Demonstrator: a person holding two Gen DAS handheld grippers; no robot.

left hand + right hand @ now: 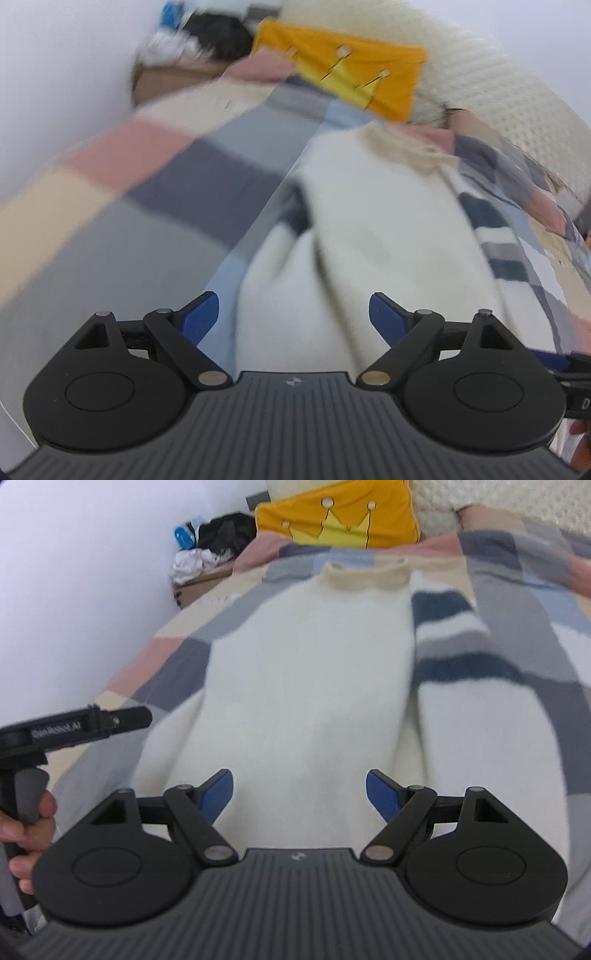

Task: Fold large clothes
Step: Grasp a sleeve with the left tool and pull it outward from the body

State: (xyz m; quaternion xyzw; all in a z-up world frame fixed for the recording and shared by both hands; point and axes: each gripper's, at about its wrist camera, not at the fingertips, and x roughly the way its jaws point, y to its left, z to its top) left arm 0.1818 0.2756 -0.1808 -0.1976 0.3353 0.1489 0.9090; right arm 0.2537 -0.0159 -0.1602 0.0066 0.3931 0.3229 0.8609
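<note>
The sweater (306,686) is lying flat on the bed (177,653), its neck pointing at the yellow pillow (343,513) and its bottom edge close to both tools. One sleeve with dark stripes (454,642) is lying along its right side. The left gripper (293,314) is hanging over the left part of the sweater with its jaws wide and nothing in them. The right gripper (299,788) is hanging over the middle, jaws wide and empty too. To do this step well, I think each gripper should be going down to its own bottom corner and pinching only the sweater, not the blanket under it. The bottom edge is hiding behind the tools. The left view is blurry, so the fold by the left sleeve is hard to make out.
</note>
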